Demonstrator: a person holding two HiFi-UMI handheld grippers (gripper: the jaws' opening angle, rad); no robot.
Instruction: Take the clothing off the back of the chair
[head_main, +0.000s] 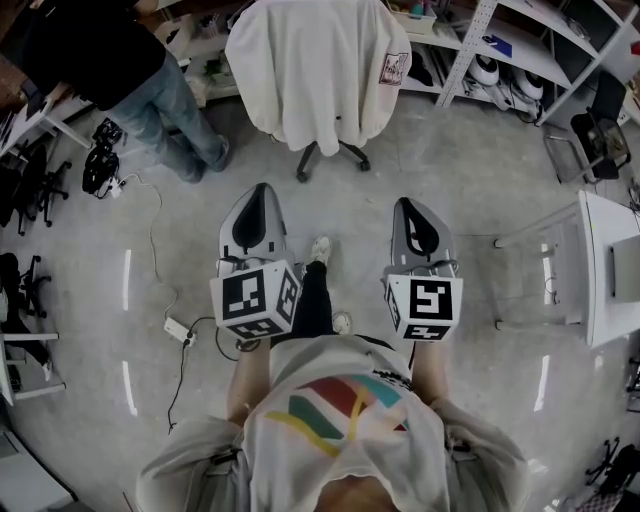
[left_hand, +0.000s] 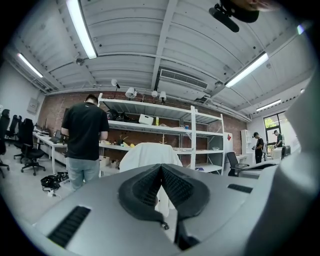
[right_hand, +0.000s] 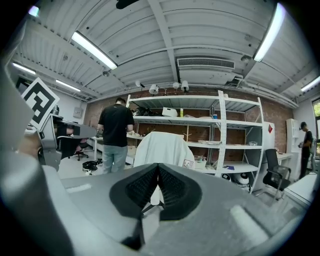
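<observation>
A white garment hangs over the back of a swivel chair at the top middle of the head view, well beyond both grippers. It shows as a pale draped shape in the left gripper view and again as the garment in the right gripper view, with a small patch near its lower right. My left gripper is shut and empty, held level and pointing at the chair. My right gripper is shut and empty too, at about the same distance from the chair.
A person in a black shirt and jeans stands left of the chair at a desk. Metal shelving runs behind the chair. A white table is at the right. A power strip and cable lie on the floor at the left.
</observation>
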